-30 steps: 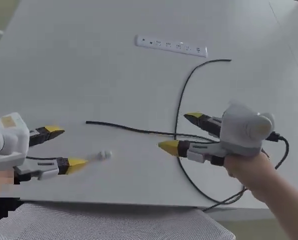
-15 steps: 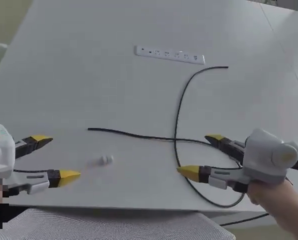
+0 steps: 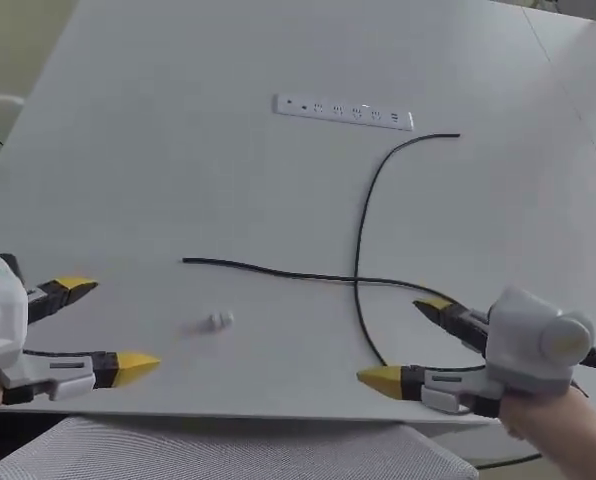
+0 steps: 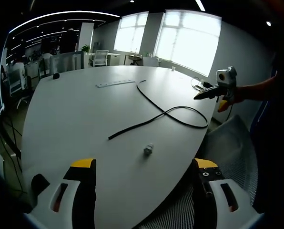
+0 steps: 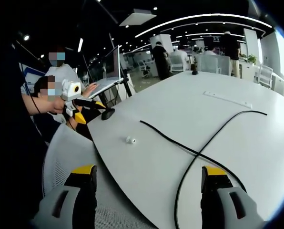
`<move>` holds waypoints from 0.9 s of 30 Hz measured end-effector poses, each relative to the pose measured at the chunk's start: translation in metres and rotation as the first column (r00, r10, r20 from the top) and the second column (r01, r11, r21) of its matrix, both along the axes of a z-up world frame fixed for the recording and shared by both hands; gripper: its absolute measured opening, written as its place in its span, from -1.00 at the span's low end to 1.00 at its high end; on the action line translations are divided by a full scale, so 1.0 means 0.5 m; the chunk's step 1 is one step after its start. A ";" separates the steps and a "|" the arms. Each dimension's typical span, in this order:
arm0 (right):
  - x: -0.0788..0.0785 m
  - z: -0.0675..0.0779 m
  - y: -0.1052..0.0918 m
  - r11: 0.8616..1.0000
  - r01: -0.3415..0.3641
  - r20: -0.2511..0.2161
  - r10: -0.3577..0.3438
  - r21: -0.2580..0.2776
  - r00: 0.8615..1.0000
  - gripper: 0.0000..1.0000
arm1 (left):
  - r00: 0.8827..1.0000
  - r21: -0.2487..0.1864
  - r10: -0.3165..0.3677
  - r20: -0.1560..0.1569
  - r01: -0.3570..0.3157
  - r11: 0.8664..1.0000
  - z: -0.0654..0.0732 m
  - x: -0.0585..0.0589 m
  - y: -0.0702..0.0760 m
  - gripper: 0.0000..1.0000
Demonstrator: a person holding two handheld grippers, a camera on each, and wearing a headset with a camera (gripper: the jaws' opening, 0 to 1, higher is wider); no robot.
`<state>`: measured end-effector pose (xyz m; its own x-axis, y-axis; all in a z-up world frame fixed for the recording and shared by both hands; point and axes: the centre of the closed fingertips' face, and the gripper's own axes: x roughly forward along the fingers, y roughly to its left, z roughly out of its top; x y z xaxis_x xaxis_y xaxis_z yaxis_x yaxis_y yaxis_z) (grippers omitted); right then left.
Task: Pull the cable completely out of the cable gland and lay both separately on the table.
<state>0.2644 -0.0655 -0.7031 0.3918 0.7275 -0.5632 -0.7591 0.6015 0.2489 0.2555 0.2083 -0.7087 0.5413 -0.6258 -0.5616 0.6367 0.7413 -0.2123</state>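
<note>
Both grippers have drawn back toward the near edge of the white table (image 3: 158, 160). The left gripper (image 3: 111, 324) and the right gripper (image 3: 406, 341) stand wide open and empty. The small white cable gland (image 3: 218, 321) lies alone at 3 o'clock from the left gripper, with the long black cable (image 3: 278, 271) apart at the gland's 12 o'clock. I judge the task finished.

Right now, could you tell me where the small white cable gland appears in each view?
Head view: small white cable gland, lower left of centre.
Left gripper view: just below centre.
Right gripper view: slightly below-left of centre.
Shared landmark: free end of the thin black cable, close by.
</note>
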 end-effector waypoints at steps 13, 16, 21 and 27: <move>-0.007 -0.008 -0.007 1.000 -0.013 -0.004 0.013 -0.022 1.000 0.90 | 1.000 0.024 0.002 -0.011 -0.002 1.000 -0.004 -0.009 0.006 0.67; -0.007 -0.010 -0.006 1.000 -0.016 -0.007 0.016 -0.022 1.000 0.93 | 1.000 0.023 0.004 -0.012 -0.004 1.000 -0.003 -0.009 0.006 0.68; -0.010 -0.011 -0.006 0.999 -0.023 -0.009 0.022 -0.026 1.000 0.95 | 1.000 0.022 0.007 -0.013 -0.007 1.000 -0.002 -0.010 0.006 0.68; -0.012 -0.013 -0.012 1.000 -0.018 -0.017 0.017 -0.022 1.000 0.98 | 1.000 0.023 0.011 -0.014 -0.011 1.000 -0.001 -0.011 0.007 0.69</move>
